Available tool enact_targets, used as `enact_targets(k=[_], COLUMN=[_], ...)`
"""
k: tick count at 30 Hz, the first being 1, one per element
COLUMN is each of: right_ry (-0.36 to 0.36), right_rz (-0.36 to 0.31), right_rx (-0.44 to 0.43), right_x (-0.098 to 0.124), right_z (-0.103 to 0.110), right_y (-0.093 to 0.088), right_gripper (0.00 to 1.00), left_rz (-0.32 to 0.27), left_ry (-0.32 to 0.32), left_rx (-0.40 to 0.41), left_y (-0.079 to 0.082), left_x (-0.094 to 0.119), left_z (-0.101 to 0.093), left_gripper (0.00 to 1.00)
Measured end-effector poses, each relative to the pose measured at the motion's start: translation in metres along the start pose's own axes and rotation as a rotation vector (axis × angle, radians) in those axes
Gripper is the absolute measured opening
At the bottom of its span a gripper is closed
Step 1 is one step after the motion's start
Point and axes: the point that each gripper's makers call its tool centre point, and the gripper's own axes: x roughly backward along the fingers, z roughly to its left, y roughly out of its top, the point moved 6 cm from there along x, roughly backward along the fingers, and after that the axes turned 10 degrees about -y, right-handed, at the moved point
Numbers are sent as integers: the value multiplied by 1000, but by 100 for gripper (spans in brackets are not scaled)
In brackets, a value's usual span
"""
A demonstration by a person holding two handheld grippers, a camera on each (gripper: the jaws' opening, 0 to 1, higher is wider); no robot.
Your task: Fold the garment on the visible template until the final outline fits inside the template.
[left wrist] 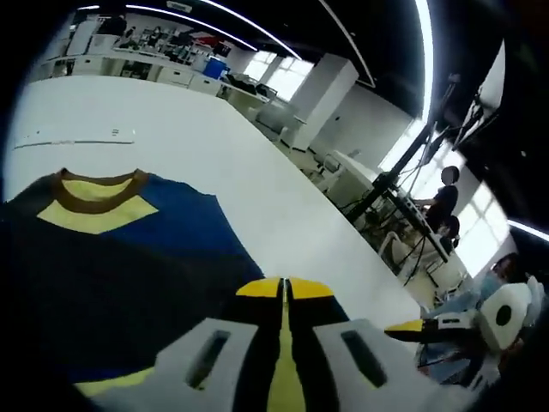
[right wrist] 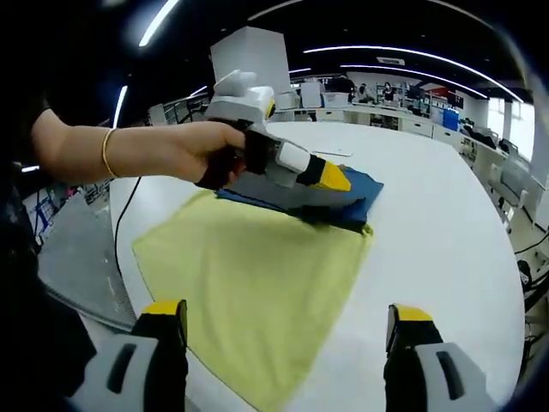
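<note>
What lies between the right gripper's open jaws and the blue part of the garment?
In the right gripper view, between the right gripper and the blue part lies only the garment's own yellow panel, spread flat on the white table.

Garment (right wrist: 257, 283): yellow side up, blue side folded over at far end, lying flat on white table ahead of right jaws; brown collar (left wrist: 96, 190) beyond left jaws.

Garment (left wrist: 129, 266) partly behind left gripper (left wrist: 285, 292) jaws
</note>
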Motion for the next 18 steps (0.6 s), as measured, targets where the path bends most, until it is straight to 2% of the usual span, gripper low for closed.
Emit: enact_targets(k=[6,14,16,18], right_ry=[8,42,52,66], right_rz=[-2,17,19,22], right_rx=[2,37,44,51], right_x=[0,-1,-1,-2], right_z=[1,2,3,3], right_y=[1,1,2,3], right_gripper=[98,100,100,100], left_rz=[43,57,39,29], left_ry=[-19,-13,-7,-4], left_rx=[-42,-169,-176,-179], left_y=[-8,-3,0,0], left_x=[0,17,24,31], left_z=[-4,1,5,10], left_gripper=[13,56,69,77])
